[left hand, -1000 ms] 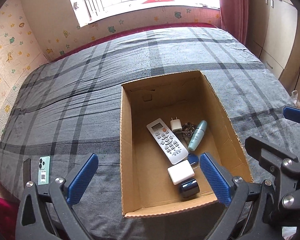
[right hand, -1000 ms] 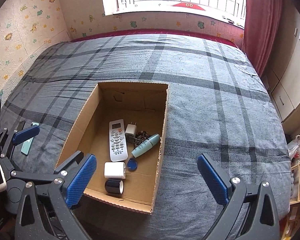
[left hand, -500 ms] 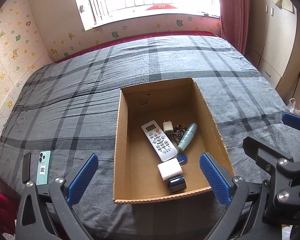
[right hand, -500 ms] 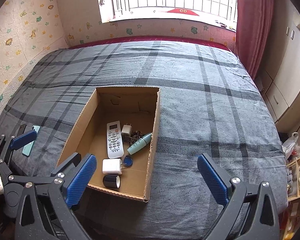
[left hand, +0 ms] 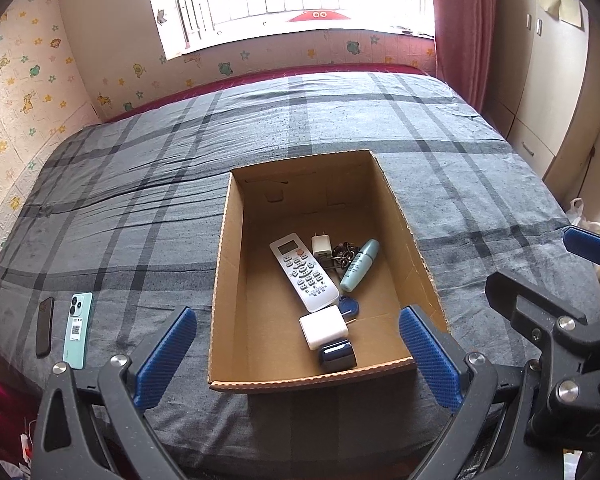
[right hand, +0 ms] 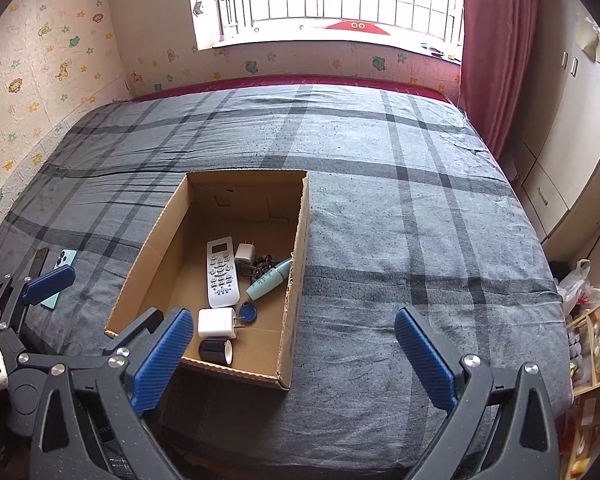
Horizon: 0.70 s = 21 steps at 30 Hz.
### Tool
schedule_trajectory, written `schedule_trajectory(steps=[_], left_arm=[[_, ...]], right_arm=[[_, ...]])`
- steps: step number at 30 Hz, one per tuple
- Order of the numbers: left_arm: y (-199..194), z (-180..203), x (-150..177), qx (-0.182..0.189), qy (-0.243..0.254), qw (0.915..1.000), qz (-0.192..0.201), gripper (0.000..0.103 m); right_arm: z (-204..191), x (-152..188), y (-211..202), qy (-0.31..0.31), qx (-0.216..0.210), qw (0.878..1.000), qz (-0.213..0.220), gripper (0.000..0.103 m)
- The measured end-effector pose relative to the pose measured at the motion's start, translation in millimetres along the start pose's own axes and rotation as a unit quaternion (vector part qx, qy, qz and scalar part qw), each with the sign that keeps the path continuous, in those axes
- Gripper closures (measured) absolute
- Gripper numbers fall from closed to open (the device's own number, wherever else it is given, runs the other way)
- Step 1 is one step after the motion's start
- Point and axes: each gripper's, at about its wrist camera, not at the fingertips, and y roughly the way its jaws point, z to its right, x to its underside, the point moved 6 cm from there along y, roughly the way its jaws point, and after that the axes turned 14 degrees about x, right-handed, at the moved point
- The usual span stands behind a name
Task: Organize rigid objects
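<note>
An open cardboard box (left hand: 228, 240) (right hand: 300, 240) sits on the grey plaid bed. Inside lie a white remote (left hand: 303, 272) (right hand: 221, 272), a small white plug (left hand: 321, 246), a key bunch (left hand: 342, 256), a pale blue tube (left hand: 359, 265) (right hand: 269, 280), a blue tag (left hand: 349, 305), a white charger (left hand: 324, 326) (right hand: 216, 323) and a dark round jar (left hand: 337, 355) (right hand: 216, 351). My left gripper (left hand: 300, 356) is open, held back over the bed's near edge in front of the box. My right gripper (right hand: 296, 360) is open too, empty, right of the box.
A mint-green phone (left hand: 76, 336) (right hand: 58, 276) and a black phone (left hand: 45, 332) lie at the bed's near left corner. A wardrobe (right hand: 572, 140) and red curtain (right hand: 496, 48) stand on the right. A plastic bag (right hand: 580, 284) and shelves sit beside the bed.
Both grippers have pulled back and up from the bed, so the box looks smaller and farther. Nothing in the box moved; both stay open.
</note>
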Motion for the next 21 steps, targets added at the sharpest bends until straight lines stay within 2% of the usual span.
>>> schedule_trajectory(steps=[21], left_arm=[[-2.4,-0.2,0.4,-0.006,0.003,1.0000,-0.001,0.000]], right_arm=[[-0.6,-0.6,-1.3,-0.004,0.003,1.000,0.002,0.000]])
